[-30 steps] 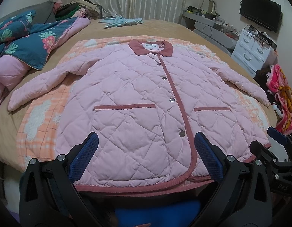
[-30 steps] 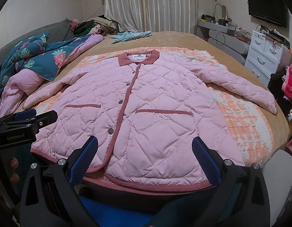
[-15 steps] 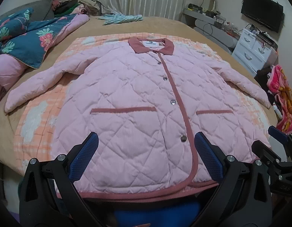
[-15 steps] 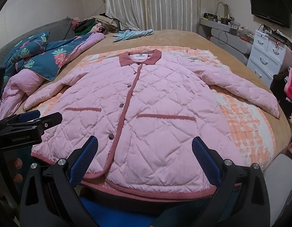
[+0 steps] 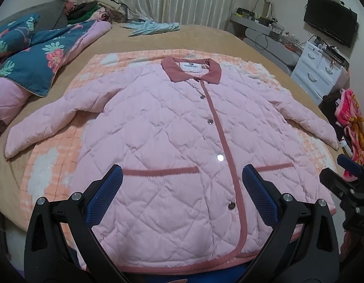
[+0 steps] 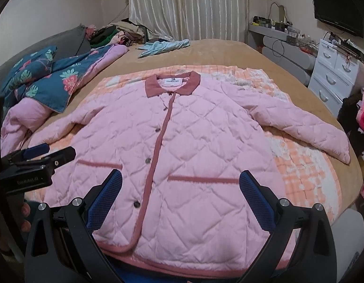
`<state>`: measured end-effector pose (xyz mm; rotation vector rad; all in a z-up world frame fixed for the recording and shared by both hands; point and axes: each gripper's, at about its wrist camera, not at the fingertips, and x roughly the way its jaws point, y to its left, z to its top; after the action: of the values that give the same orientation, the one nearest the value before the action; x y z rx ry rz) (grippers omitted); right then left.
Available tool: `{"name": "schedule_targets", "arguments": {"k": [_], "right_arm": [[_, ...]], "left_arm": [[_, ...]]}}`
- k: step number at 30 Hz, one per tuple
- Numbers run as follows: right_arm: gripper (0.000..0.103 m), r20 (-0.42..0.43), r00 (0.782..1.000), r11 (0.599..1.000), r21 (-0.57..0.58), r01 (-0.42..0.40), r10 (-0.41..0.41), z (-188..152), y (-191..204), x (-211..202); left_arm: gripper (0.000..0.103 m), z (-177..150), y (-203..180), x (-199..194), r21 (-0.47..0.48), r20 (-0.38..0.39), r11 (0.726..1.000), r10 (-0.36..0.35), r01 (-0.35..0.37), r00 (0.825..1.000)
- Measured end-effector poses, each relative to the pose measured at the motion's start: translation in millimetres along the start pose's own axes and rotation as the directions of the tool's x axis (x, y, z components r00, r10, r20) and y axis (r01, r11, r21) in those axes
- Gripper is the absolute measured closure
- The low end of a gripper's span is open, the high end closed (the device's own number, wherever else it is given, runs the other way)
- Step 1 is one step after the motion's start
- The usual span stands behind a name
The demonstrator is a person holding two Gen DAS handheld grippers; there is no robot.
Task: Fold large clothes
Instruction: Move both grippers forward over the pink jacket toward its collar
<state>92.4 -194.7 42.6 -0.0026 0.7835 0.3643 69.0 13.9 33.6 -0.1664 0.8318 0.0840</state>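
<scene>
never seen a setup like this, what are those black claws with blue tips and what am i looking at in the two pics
Those are two hand-held grippers; a person carries one in each hand, and each has a fisheye camera looking forward along its two fingers. One picture comes from the left gripper, the other from the right gripper. Each also shows at the edge of the other's view. Both are open and hold nothing.

On the bed lies a pink quilted jacket, buttoned, front up, sleeves spread, on an orange checked blanket. Beside it is a blue floral quilt, and further back a light blue garment. The jacket is not yet folded.
</scene>
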Motion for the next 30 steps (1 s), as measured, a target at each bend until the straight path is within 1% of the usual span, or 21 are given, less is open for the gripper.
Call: {"name": "schedule_targets", "arguments": {"k": [3, 5, 14, 19, 23, 26, 30], "right_arm": [[0.004, 0.007, 1.0, 1.0, 0.006, 0.001, -0.001, 14, -2, 3], [0.004, 0.015, 1.0, 1.0, 0.008, 0.003, -0.003, 22, -3, 5], [0.004, 0.041, 0.999, 1.0, 0.014, 0.016, -0.016, 56, -12, 10], [0.004, 0.069, 0.997, 1.0, 0.016, 0.019, -0.02, 76, -15, 10], [0.004, 0.091, 0.995, 0.999, 0.019, 0.03, -0.031, 92, -18, 10], [0.004, 0.11, 0.993, 0.999, 0.033, 0.034, -0.038, 106, -23, 11], [0.004, 0.134, 0.99, 0.998, 0.055, 0.04, -0.047, 121, -33, 12]], "left_arm": [[0.008, 10, 0, 5, -0.001, -0.006, 1.0, 0.008, -0.008, 1.0], [0.008, 19, 0, 8, -0.005, -0.002, 1.0, -0.003, 0.003, 1.0], [0.008, 51, -2, 17, -0.018, 0.006, 1.0, -0.009, 0.009, 1.0], [0.008, 68, -6, 21, -0.027, 0.002, 0.999, -0.029, 0.029, 1.0], [0.008, 82, -8, 24, -0.032, 0.012, 0.999, -0.033, 0.033, 0.999], [0.008, 93, -9, 28, -0.035, 0.009, 0.999, -0.029, 0.03, 1.0], [0.008, 109, -14, 31, -0.034, 0.024, 0.999, -0.034, 0.035, 0.999]]}}
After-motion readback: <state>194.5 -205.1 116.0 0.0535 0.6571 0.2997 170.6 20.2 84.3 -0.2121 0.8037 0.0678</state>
